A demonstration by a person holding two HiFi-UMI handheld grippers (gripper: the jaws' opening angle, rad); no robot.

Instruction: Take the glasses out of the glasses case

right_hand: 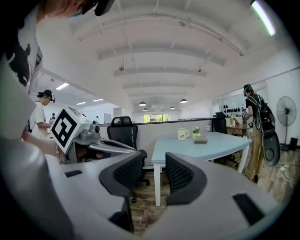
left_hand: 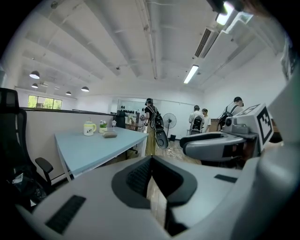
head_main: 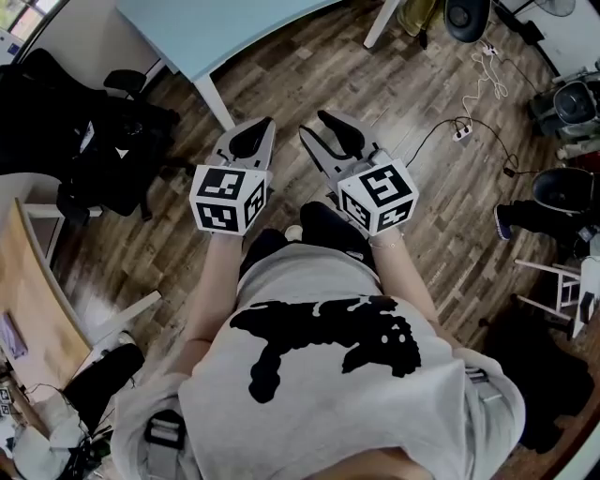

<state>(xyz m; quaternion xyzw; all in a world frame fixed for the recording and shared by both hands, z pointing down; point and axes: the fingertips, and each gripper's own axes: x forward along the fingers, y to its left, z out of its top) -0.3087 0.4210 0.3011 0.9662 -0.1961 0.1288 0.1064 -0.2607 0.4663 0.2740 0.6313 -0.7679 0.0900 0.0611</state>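
At the far left of the head view, black office chairs (head_main: 94,141) stand on the wood-plank floor (head_main: 309,66), next to the near corner of a light blue table (head_main: 216,28).

The left gripper (head_main: 251,131) is held out level in front of the person's grey shirt (head_main: 347,375). In the left gripper view, the left gripper (left_hand: 151,157) has its two dark pads drawn together at the tips. Only a thin slit shows lower down, and nothing is caught in it.

Just to its right is the right gripper (head_main: 314,124), also pointing forward toward the table. The right gripper view shows the right gripper (right_hand: 153,173) with its ribbed pads standing partway apart. Only floor and a table leg show through the gap, so it holds nothing.

The glasses case (right_hand: 200,139) lies on the tabletop, well away from both grippers. From left to right, a white mug (right_hand: 182,134) comes first, then a small potted plant (right_hand: 196,131), and the case sits just in front of the plant. The same trio appears in the left gripper view: mug (left_hand: 89,128), plant (left_hand: 103,126) and glasses case (left_hand: 110,135).

The case is a low, dark oblong lying flat. Seen from the grippers, its long axis runs side to side, roughly along the table's back edge. It is too small to tell which end is which, or where the hinge is.

Farther right, a person with a backpack (right_hand: 255,122) stands beside the table, and a white cable with a power strip (head_main: 461,133) trails across the floor.
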